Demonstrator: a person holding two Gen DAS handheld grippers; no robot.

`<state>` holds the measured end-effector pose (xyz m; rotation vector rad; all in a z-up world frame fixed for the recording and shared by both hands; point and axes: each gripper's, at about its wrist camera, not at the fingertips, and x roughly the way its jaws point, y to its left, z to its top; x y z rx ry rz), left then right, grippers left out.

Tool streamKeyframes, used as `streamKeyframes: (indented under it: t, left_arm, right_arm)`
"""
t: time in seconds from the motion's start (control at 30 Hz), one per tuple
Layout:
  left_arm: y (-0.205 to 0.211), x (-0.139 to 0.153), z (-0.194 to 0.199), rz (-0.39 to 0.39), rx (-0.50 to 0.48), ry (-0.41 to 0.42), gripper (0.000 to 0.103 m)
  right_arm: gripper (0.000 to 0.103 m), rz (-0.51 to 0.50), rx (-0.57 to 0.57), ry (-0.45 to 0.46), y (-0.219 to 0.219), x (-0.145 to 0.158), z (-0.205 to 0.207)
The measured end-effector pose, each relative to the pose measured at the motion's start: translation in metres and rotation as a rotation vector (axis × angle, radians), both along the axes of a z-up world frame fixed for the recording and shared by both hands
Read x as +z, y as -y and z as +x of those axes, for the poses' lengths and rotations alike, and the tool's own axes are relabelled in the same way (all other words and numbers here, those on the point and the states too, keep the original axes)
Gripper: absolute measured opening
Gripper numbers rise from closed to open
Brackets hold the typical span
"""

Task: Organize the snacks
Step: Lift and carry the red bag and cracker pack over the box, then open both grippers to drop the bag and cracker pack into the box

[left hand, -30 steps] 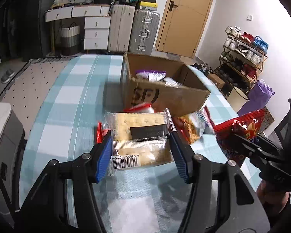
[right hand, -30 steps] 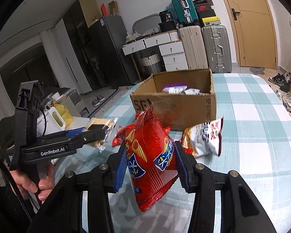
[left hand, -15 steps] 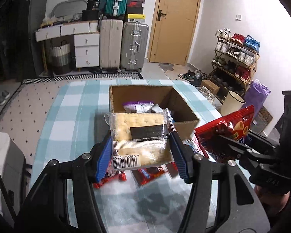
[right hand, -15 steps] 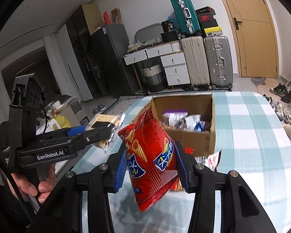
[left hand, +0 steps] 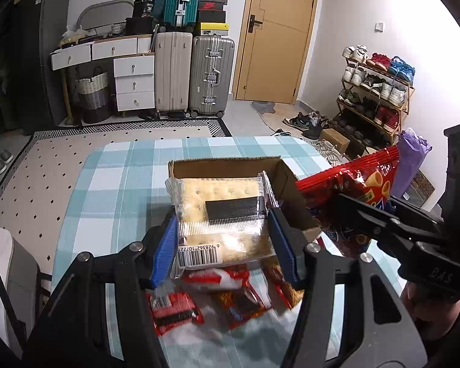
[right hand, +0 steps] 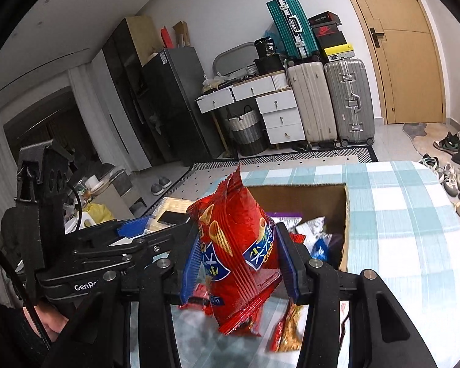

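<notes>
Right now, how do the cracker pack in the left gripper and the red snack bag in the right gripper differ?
The cracker pack is a flat, clear rectangle showing pale crackers; the red snack bag is opaque, puffy and printed. The cracker pack lies nearly flat in the left gripper; the red snack bag stands upright in the right gripper. Both are clamped between blue pads, off the table, near the cardboard box.

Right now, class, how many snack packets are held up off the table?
2: a cracker packet in the left hand-held gripper, a red chip bag in the right hand-held gripper, both near the box.
</notes>
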<state>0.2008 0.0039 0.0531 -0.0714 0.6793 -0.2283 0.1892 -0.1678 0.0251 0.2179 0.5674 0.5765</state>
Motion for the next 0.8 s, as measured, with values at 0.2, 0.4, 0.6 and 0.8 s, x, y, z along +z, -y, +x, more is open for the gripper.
streamKeyframes:
  t: [0.2, 0.4, 0.6, 0.8]
  left_arm:
    - [0.008, 0.003, 0.03, 0.019, -0.02, 0.001, 0.055]
    - [0.006, -0.001, 0.066, 0.004, -0.008, -0.023, 0.055]
    - [0.003, -0.015, 0.101, 0.0, -0.016, -0.059, 0.055]
    - [0.0, -0.037, 0.128, -0.014, -0.029, -0.103, 0.055]
  right_arm:
    - [0.046, -0.009, -0.013, -0.001, 0.004, 0.003, 0.022]
    - [0.046, -0.003, -0.037, -0.019, 0.012, -0.002, 0.038]
    - [0.046, -0.012, -0.044, -0.032, 0.015, -0.006, 0.058]
    - [0.046, -0.026, -0.049, -0.066, 0.011, -0.02, 0.082]
